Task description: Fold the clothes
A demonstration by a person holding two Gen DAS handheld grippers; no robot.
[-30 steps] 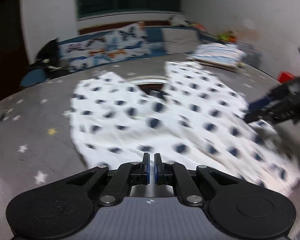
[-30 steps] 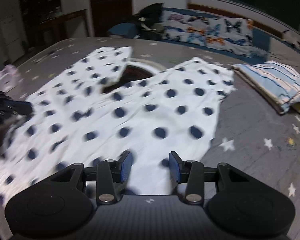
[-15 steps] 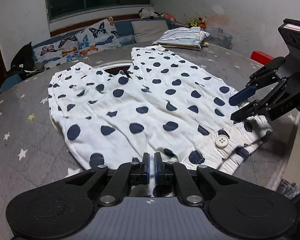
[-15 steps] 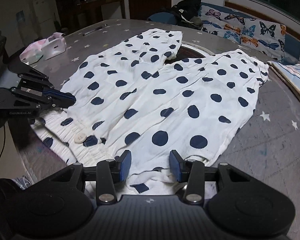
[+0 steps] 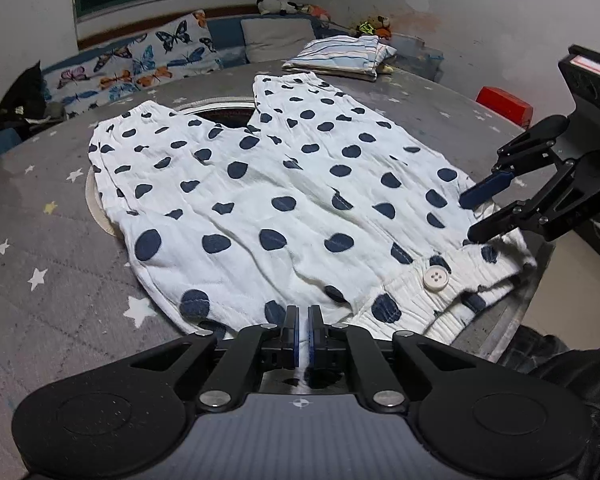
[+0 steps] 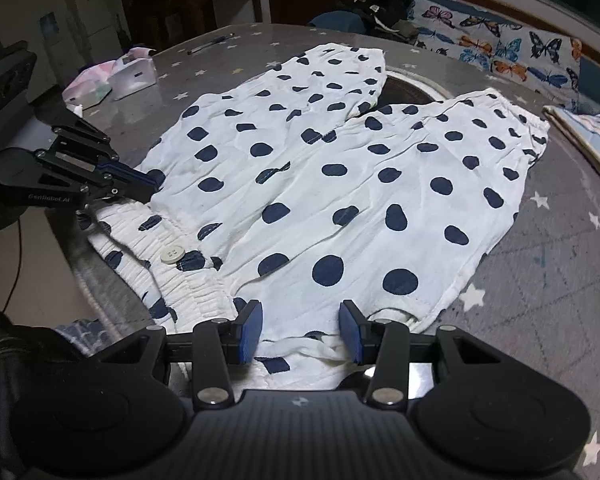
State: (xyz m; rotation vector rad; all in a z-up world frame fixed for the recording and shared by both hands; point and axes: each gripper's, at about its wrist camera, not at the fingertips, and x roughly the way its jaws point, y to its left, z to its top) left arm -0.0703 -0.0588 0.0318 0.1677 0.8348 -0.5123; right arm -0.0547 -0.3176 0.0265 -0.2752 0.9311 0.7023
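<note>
One polka-dot trousers [image 5: 284,200], two grippers [image 5: 303,318] [image 6: 300,330]

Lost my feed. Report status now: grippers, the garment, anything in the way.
Left gripper shut on trousers at waistband corner. Right gripper open over other waistband corner. Trousers flat, unfolded, on table. Nothing on them; striped cloth lies beyond.

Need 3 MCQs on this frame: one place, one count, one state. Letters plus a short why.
1. Where does the striped folded cloth lie?
A. beyond the polka-dot trousers, at the table's far edge
B. on the trousers' waistband
C. on the floor

2. How many white buttons show on the waistband?
A. none
B. one
C. three

3. How do the right tongs stand?
A. shut on a pen
B. open over the waistband
C. out of view

Key: 1 A, it sits past the leg cuffs. 2 B, only one shows. 3 B, blue pads apart; the left tongs are shut on the trousers' edge.
</note>
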